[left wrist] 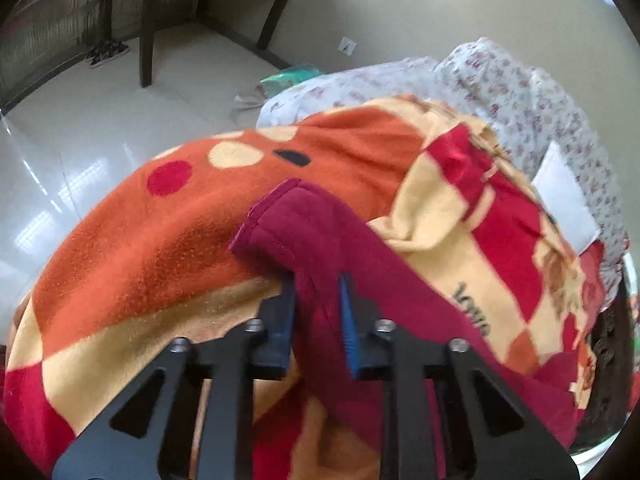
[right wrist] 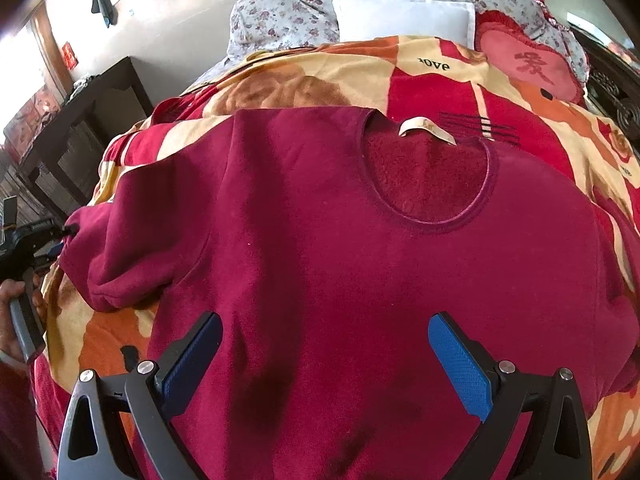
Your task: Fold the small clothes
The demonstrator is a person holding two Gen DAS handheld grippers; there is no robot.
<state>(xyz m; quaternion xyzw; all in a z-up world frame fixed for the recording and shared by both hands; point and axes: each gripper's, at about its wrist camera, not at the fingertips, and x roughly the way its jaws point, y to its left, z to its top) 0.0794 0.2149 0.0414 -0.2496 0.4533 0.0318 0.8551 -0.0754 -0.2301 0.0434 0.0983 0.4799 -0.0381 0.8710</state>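
Garment: a dark red sweatshirt point(right wrist: 320, 240) lies spread flat on a patterned blanket point(right wrist: 440, 76), filling the middle of the right wrist view; its round neckline sits upper right of centre with a pale label point(right wrist: 426, 128) at the collar.
Sleeve: one sleeve point(left wrist: 296, 224) runs out to the left edge of the right wrist view; in the left wrist view its cuff end stands up at frame centre.
Left gripper point(left wrist: 318, 312): clenched on the sleeve — red cloth is pinched between the blue pads in the lower middle of its own view. In the right wrist view it shows at the far left edge, at the sleeve's end.
Right gripper point(right wrist: 324, 352): released, jaws spread wide at the bottom of its view, over the sweatshirt's body — whether the pads touch the cloth I cannot tell.
Blanket: orange, red and cream checks with dots, covering the bed.
Behind: a floral quilt point(right wrist: 304, 12) and a white pillow point(right wrist: 400, 16) at the top of the right wrist view.
Floor: pale glossy tiles point(left wrist: 80, 160) at the left of the left wrist view.
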